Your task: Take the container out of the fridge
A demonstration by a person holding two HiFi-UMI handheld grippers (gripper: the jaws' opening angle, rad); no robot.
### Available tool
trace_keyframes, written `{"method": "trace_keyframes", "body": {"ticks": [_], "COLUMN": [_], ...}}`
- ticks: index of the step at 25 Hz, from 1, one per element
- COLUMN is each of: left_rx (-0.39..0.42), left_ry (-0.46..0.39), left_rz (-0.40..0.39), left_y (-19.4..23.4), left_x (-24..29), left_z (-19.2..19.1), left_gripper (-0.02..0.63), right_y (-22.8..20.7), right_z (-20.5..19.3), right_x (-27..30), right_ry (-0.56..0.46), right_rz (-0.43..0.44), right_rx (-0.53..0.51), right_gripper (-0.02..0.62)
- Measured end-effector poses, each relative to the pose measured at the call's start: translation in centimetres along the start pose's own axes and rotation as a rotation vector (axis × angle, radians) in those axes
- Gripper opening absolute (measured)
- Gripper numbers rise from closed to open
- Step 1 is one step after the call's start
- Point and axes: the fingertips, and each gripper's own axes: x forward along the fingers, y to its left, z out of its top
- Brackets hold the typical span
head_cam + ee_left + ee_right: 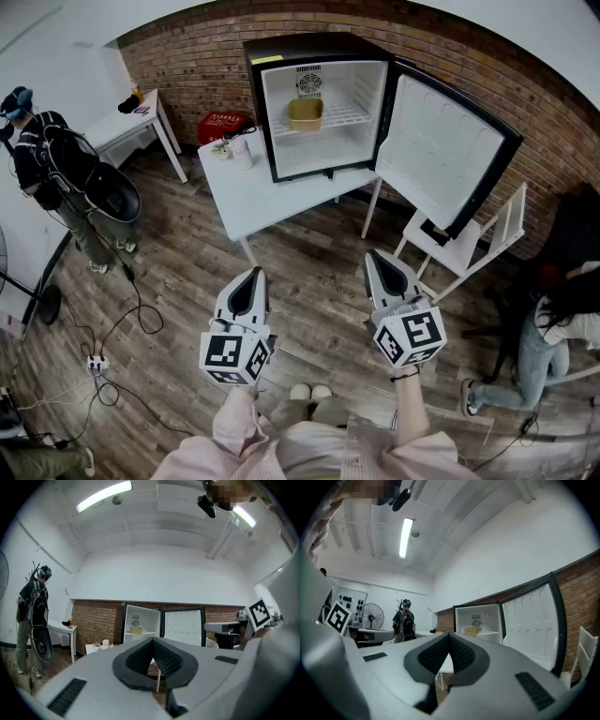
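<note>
A small black fridge (281,56) stands on a white table (253,192), its door (441,150) swung wide open to the right. On its wire shelf sits a pale yellow container (305,113), also seen far off as the container (136,630) and the container (472,631). My left gripper (247,279) and right gripper (379,262) hover over the wooden floor, well short of the table. Both are shut with nothing between the jaws, and both point toward the fridge.
A white chair (469,244) stands under the open door. A cup and small items (230,150) sit on the table's left end. A red crate (222,125) lies by the brick wall, next to a second white table (131,122). People stand at left (56,169) and right (553,328). Cables (112,347) trail on the floor.
</note>
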Motion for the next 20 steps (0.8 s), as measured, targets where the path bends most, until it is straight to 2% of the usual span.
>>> {"method": "trace_keyframes", "body": {"ticks": [5,15,18,20], "left_rx": [-0.001,0.000,-0.001,-0.006], "left_ry": [0.003,0.000,0.000,-0.001], "left_rz": [0.007,0.028,0.034,0.036], "left_y": [-0.2,0.0,0.1,0.3], "left_x": [0.0,0.4,0.8,1.2], "left_z": [0.1,-0.2,-0.3,-0.5], "left_gripper": [-0.009,-0.009,-0.009,-0.009], "right_y": [-0.4,-1.0,-1.6,-2.2], "right_z": [0.1,-1.1,-1.3,-1.5], "right_x": [0.0,0.9,1.3,1.5], "right_ry": [-0.004,0.008,0.003,-0.004], "right_rz": [-0.008,0.035,0.026,0.015], "right_rx": [0.002,0.043,0.049,0.065], "right_gripper": [0.002,0.014,0.053,0.109]}}
